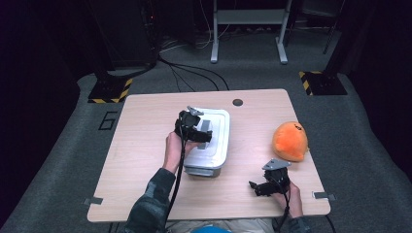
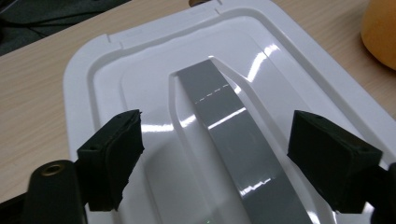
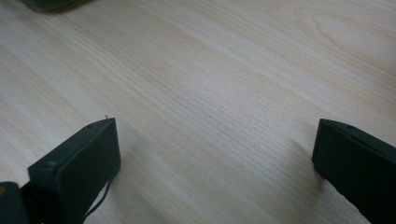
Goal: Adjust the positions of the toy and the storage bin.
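On the middle of the wooden table [image 1: 145, 145] sits a white box [image 1: 221, 145] with its white lid [image 2: 154, 84] on top. It lies a bit nearer the far edge than the near edge. A grey handle [image 2: 233, 135] runs down the middle of the lid.

The left gripper [image 1: 206, 137] hangs right over the lid. The person's left hand [image 1: 174, 148] holds it from the left side of the box. In the left gripper view, its two black jaws stand apart, one on each side of the grey handle. The handle is between them, but neither jaw presses on it, and there is a gap on both sides. So this gripper is partly open and has hold of nothing.

The right gripper [image 1: 253, 186] is near the near right corner of the table, held in the person's right hand [image 1: 291, 196]. It is well apart from the box. In the right gripper view, its jaws are spread wide over bare wood, with nothing between them.

An orange soft toy [image 1: 290, 141] lies close to the right edge of the table, just past the right gripper and apart from the box. A small dark round hole [image 1: 237, 102] is in the table top near the far edge, behind the box.
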